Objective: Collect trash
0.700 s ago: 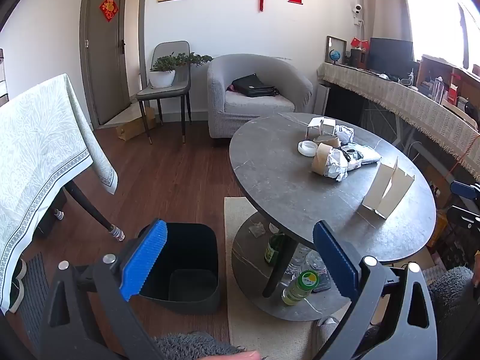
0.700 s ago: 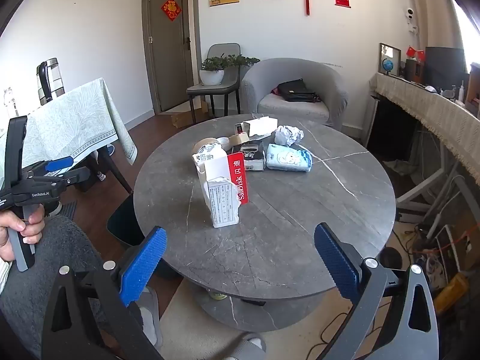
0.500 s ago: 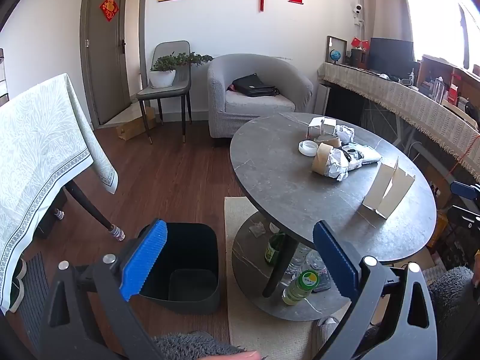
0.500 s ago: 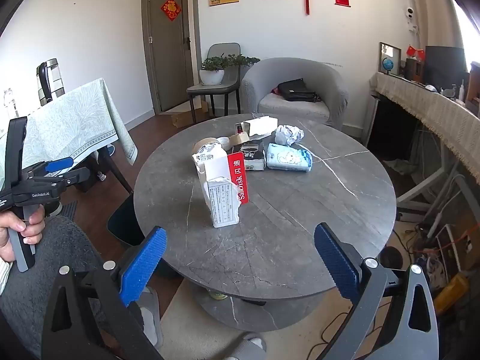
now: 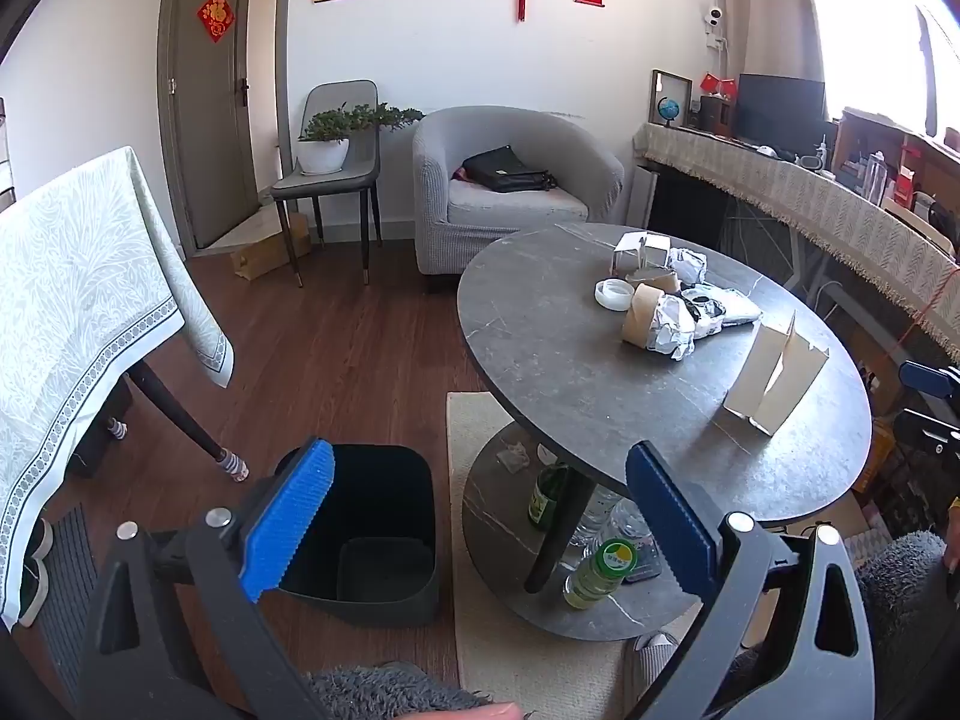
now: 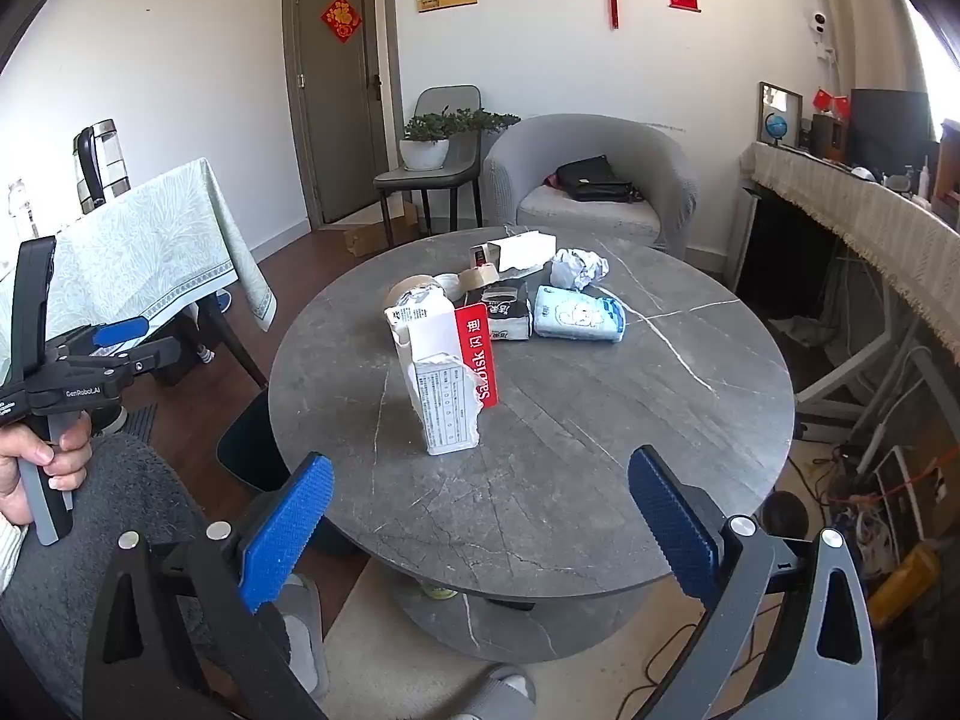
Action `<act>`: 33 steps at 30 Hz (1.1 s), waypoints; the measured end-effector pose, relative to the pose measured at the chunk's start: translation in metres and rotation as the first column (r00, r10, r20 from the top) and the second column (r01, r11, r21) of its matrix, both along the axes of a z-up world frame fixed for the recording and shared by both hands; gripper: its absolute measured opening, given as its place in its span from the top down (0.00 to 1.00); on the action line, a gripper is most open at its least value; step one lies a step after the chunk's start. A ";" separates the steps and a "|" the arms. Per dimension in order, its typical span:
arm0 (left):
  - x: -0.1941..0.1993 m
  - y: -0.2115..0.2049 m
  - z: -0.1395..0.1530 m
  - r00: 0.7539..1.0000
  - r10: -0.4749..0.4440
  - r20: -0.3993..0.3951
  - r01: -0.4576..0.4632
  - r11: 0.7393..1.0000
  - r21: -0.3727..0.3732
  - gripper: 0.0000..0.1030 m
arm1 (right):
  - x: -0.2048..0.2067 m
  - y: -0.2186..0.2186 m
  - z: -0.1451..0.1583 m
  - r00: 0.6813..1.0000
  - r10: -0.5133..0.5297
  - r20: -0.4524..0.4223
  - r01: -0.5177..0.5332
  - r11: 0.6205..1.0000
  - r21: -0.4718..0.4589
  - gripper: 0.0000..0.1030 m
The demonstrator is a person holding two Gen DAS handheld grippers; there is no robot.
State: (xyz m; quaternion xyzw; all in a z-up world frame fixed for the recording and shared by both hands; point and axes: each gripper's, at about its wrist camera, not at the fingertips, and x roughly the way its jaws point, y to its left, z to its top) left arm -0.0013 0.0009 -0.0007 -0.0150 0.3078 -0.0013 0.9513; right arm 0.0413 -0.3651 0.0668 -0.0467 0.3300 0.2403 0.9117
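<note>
Grey stone bench (image 6: pixel 600 432) carries the trash: a torn carton (image 6: pixel 441 384) at centre, wrappers at twelve o'clock; left claw (image 5: pixel 480 516) and right claw (image 6: pixel 480 516) both spread, empty

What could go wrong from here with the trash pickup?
The torn carton stands upright and looks light, so the open right gripper might tip it. The trash bin sits on the floor half under the round table, so a drop could miss. The tape rolls among the wrappers might be binned by mistake.

Home living room: armchair (image 5: pixel 516 180), round coffee table (image 5: pixel 570 372).
</note>
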 end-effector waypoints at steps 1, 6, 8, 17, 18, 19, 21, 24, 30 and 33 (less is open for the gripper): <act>0.000 0.000 0.000 1.000 0.000 0.000 0.000 1.000 -0.001 0.03 | 0.000 -0.001 0.001 1.000 0.001 0.000 -0.001 1.000 0.002 0.03; 0.001 0.003 0.000 1.000 -0.005 0.001 0.005 1.000 -0.004 0.03 | 0.000 -0.001 0.000 1.000 0.000 -0.001 0.000 1.000 0.001 0.03; 0.001 0.001 0.000 1.000 -0.008 0.002 0.008 1.000 -0.004 0.03 | 0.001 -0.001 0.001 1.000 0.000 -0.002 0.000 1.000 0.001 0.03; 0.001 0.001 -0.001 1.000 -0.005 0.000 0.005 1.000 -0.004 0.03 | 0.000 0.001 0.000 1.000 0.004 -0.004 -0.004 1.000 -0.006 0.03; 0.001 0.001 0.000 1.000 -0.006 -0.001 0.006 1.000 -0.005 0.03 | 0.000 0.001 0.000 1.000 0.004 -0.003 -0.004 1.000 -0.006 0.03; 0.001 0.001 -0.001 1.000 -0.006 0.000 0.006 1.000 -0.004 0.03 | 0.000 0.001 0.000 1.000 0.004 -0.002 -0.004 1.000 -0.007 0.03; 0.001 0.002 0.000 1.000 -0.005 -0.001 0.005 1.000 -0.005 0.03 | 0.000 0.001 0.000 1.000 0.004 -0.002 -0.004 1.000 -0.007 0.03; 0.001 0.002 0.000 1.000 -0.006 -0.001 0.006 1.000 -0.005 0.03 | 0.000 0.002 -0.001 1.000 0.006 -0.004 -0.006 1.000 -0.011 0.03; 0.001 0.002 0.000 1.000 -0.006 -0.001 0.006 1.000 -0.005 0.03 | 0.000 0.002 -0.001 1.000 0.007 -0.006 -0.007 1.000 -0.014 0.03; 0.001 0.002 0.000 1.000 -0.006 0.000 0.006 1.000 -0.005 0.03 | 0.000 0.003 -0.001 1.000 0.007 -0.007 -0.007 1.000 -0.014 0.03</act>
